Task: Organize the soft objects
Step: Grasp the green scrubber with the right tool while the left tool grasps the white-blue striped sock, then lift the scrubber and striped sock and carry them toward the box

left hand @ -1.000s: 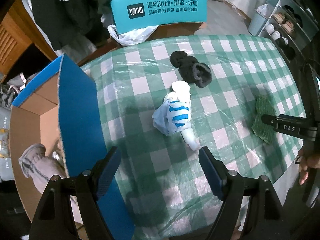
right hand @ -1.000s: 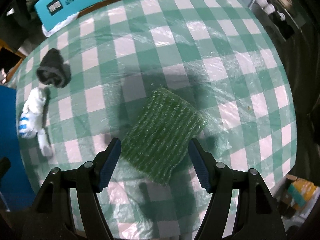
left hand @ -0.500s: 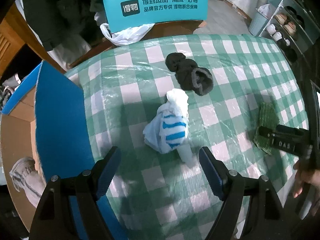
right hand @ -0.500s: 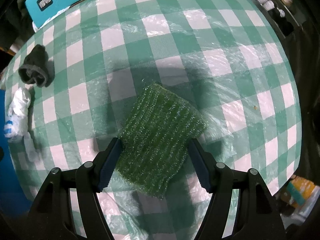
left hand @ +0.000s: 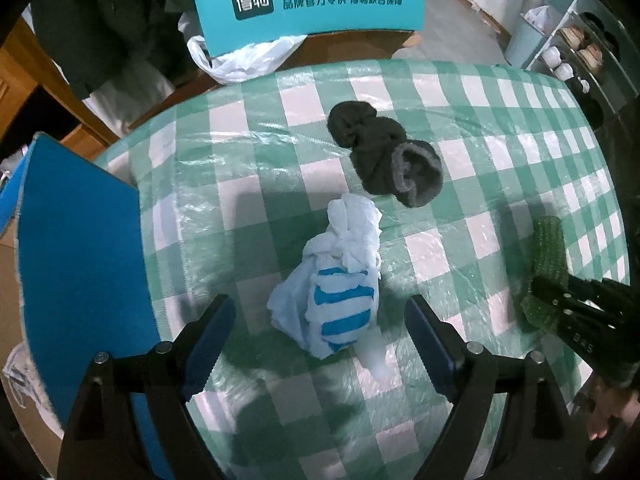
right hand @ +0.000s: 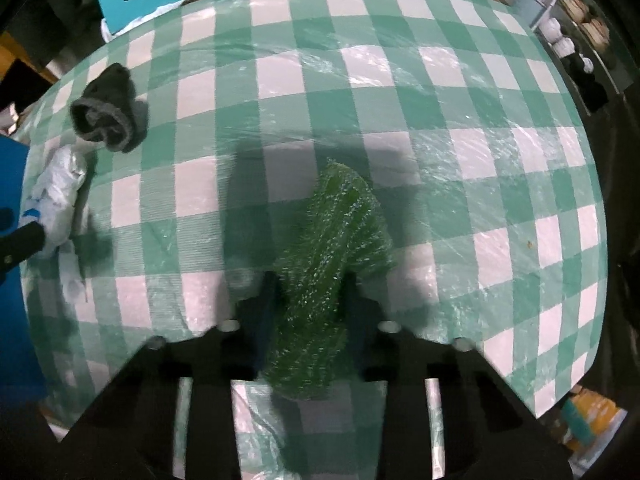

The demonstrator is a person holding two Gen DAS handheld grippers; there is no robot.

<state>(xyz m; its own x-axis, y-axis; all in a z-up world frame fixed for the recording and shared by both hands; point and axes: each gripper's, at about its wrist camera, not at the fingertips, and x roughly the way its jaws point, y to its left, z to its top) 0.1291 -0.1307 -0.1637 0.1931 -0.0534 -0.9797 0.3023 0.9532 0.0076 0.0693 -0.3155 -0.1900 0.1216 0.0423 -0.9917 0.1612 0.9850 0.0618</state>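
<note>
Left wrist view: left gripper [left hand: 316, 340] gaping wide, empty, straddling the white-and-blue striped bundle [left hand: 340, 284] on the checked tablecloth [left hand: 248, 160]; closing off-centre may snag only a loose fold, and the blue box [left hand: 76, 264] interior is cut off. Right wrist view: right gripper [right hand: 310, 300] clamped on the green knit cloth [right hand: 328, 264], bunched between the jaws; its lower end is hidden and could drag the plastic cover.
</note>
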